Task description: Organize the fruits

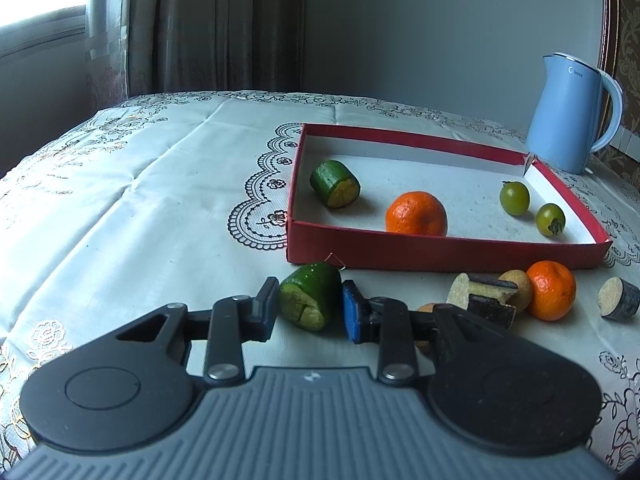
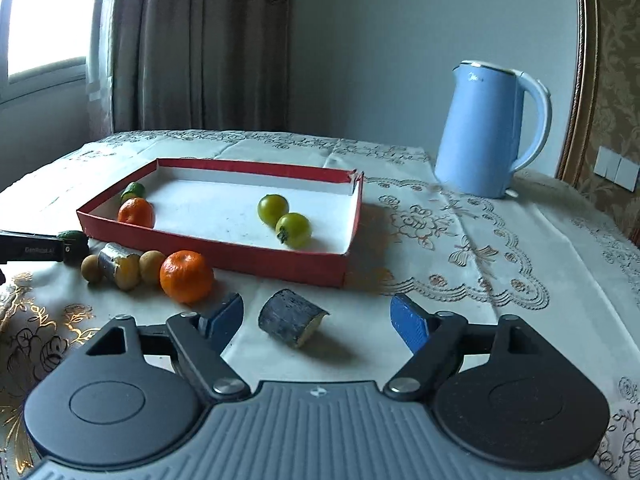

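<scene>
**Fruit half sorted, left hand-held gripper around a cucumber piece**

A bench (image 1: 120, 200) covered with an embroidered white cloth carries everything. At its far right stands a light blue kettle (image 2: 486, 132), well apart from the fruit.

A shallow red box (image 1: 440, 254) with a white inside lies in the middle. In it are a green cucumber chunk (image 1: 335, 184) at the left, an orange (image 1: 416, 213) against the near wall, and two green tomatoes (image 1: 514, 198) (image 1: 550, 219) close together at the right.

In front of the box, on the cloth, lies a small cluster: a second orange (image 1: 551, 290), a pale round fruit (image 1: 518, 288) touching it, and a dark-skinned cut piece with a pale end (image 1: 480, 290). In the right wrist view another small round fruit (image 2: 91, 268) sits at the left end of that cluster.

The left hand-held gripper (image 1: 310, 304) is low over the cloth with a second cucumber piece (image 1: 310, 302) between its fingers; the pads sit just beside its sides, and whether they press on it cannot be told.

The right hand-held gripper (image 2: 318, 320) is spread wide, holding nothing, with a dark-skinned cut chunk (image 2: 290, 322) lying on the cloth between its fingers, clear of both.
</scene>
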`<state>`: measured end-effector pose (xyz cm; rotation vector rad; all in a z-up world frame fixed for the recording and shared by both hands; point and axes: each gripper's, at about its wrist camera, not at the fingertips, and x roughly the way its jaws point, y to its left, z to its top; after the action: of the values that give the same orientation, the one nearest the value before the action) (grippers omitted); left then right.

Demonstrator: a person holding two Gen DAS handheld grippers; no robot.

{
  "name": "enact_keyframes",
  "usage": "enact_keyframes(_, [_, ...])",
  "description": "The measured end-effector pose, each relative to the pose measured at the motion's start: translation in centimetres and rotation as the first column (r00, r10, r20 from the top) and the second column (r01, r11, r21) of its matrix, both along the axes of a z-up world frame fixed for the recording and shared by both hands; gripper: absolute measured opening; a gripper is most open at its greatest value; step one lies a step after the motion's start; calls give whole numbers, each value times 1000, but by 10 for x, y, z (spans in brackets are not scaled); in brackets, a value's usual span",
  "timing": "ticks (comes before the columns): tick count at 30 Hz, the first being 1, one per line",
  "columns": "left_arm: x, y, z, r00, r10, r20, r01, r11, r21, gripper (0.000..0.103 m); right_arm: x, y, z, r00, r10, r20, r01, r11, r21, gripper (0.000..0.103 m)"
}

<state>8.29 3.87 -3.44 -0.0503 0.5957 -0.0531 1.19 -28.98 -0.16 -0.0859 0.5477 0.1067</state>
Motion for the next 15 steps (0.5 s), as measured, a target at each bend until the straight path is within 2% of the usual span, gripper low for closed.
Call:
enact_keyframes(7, [0,0,0,1000,0,0,0,1000,-1,30,27,10,-24,993,-29,-118,41,994,96,79])
enact_keyframes(8, [0,0,0,1000,0,1,0,1000,-2,30,29,10,-28,991,-42,-125,55,993,101,65])
enact_keyframes(10, [0,0,0,1000,-1,1,1,1000,-4,30,30,10,-30,991,-62,-115,74,992,104,52])
enact_keyframes(11, [0,0,0,1000,-1,1,1,1000,-6,30,30,9,-30,991,-66,-114,78,992,104,40])
enact_keyframes(15, [-1,0,0,1000,-3,2,3,1000,-16,30,32,7,-29,991,-65,-116,79,990,118,39])
